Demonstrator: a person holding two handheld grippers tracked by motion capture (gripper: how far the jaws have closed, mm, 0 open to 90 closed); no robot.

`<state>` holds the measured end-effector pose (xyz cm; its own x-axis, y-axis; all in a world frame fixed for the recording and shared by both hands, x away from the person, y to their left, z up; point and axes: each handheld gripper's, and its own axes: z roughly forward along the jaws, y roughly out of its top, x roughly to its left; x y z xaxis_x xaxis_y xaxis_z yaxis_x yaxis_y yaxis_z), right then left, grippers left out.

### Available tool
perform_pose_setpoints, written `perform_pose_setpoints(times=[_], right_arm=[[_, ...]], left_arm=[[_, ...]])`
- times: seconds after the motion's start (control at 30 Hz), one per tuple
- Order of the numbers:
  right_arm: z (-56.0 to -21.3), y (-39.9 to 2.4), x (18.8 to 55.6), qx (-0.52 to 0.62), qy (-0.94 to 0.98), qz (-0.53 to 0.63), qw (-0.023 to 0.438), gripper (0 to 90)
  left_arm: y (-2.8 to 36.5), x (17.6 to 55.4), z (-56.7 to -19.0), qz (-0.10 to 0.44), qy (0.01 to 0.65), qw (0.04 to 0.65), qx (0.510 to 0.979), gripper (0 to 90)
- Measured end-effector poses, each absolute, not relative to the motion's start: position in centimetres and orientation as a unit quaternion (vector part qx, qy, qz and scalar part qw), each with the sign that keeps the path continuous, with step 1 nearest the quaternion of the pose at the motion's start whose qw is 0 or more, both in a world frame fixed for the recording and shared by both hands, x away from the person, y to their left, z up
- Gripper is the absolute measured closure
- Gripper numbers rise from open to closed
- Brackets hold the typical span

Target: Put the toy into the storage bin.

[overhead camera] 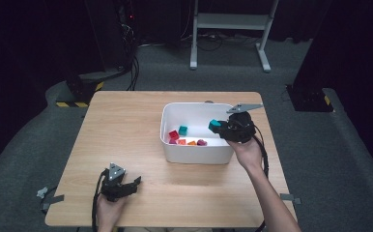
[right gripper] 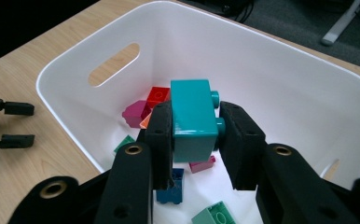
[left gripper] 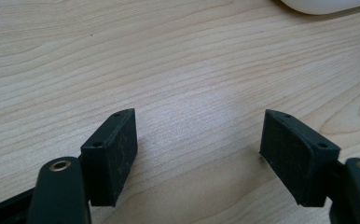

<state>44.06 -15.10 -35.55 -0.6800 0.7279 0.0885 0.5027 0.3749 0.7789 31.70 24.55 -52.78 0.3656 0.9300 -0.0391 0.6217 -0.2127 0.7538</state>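
R tongs [right gripper: 194, 135] clamped on teal block [right gripper: 193, 119] over white bin [right gripper: 66, 74]; L tongs [left gripper: 199, 154] wide open, empty, on table [left gripper: 169, 56].

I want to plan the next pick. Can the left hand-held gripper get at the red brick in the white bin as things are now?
Probably yes: the left hand-held gripper is open, holds nothing, and bare table lies between it and the white bin. The red brick lies uncovered, though the near wall means reaching over.
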Motion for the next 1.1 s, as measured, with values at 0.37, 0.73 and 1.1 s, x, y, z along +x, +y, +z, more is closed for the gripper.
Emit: perform_pose_setpoints(times=[0.37, 0.73, 1.1], right_arm=[[-35.9, -14.8, 44.3, 0.393, 0.81, 0.403, 0.162, 46.0], [-35.5, -15.7, 43.1, 0.394, 0.804, 0.407, 0.181, 41.1], [-35.3, -17.6, 41.0, 0.386, 0.79, 0.439, 0.185, 40.8]], left_arm=[[24.6, 31.7, -52.8, 0.216, 0.521, 0.356, 0.746, 27.6], [24.6, 31.7, -52.8, 0.218, 0.52, 0.354, 0.747, 27.6], [24.6, 31.7, -52.8, 0.218, 0.521, 0.354, 0.746, 27.9]])
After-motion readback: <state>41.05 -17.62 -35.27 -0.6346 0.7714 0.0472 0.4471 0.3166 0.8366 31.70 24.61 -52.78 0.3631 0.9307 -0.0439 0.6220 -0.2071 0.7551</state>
